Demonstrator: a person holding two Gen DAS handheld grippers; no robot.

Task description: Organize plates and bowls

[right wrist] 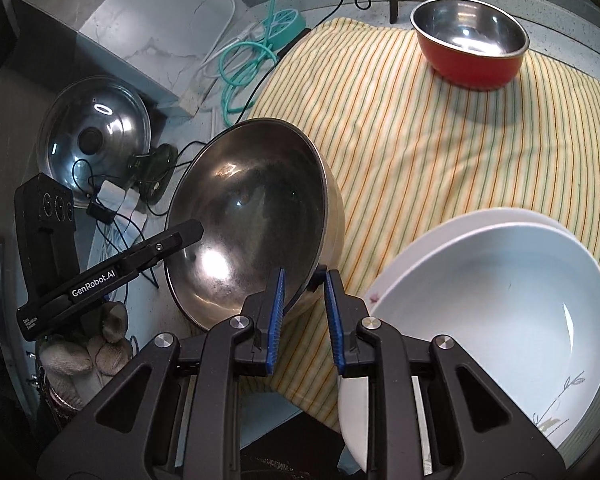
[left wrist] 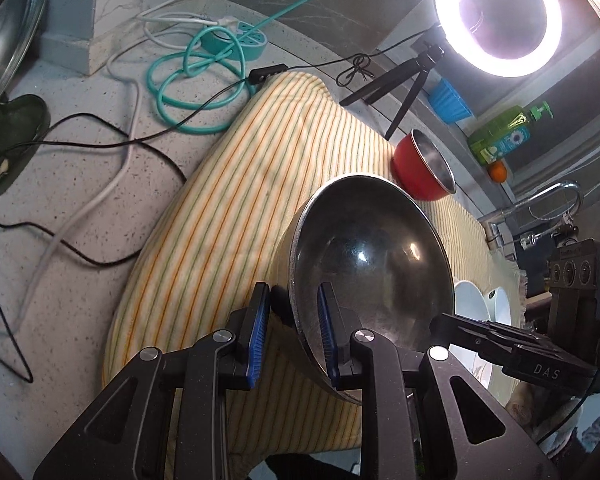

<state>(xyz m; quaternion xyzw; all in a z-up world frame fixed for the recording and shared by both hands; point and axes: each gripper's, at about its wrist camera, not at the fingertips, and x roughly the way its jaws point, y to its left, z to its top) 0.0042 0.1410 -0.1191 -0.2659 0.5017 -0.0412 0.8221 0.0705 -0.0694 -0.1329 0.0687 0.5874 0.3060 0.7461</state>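
A large steel bowl (left wrist: 368,256) is held tilted above the striped cloth (left wrist: 228,184). My left gripper (left wrist: 294,312) straddles its rim, one blue pad outside and one inside, with some gap around the thin rim. My right gripper (right wrist: 302,292) straddles the same bowl (right wrist: 252,216) on the opposite rim in the same way. A small red bowl with a steel inside (right wrist: 470,42) stands upright at the far side of the cloth; it also shows in the left wrist view (left wrist: 422,170). Two stacked white plates (right wrist: 496,304) lie at the right.
A pot lid (right wrist: 94,136) leans at the left by cables. A teal power strip with coiled cord (left wrist: 236,40), a ring light on a tripod (left wrist: 496,12), a tap (left wrist: 540,204) and a soap bottle (left wrist: 508,132) stand behind the cloth.
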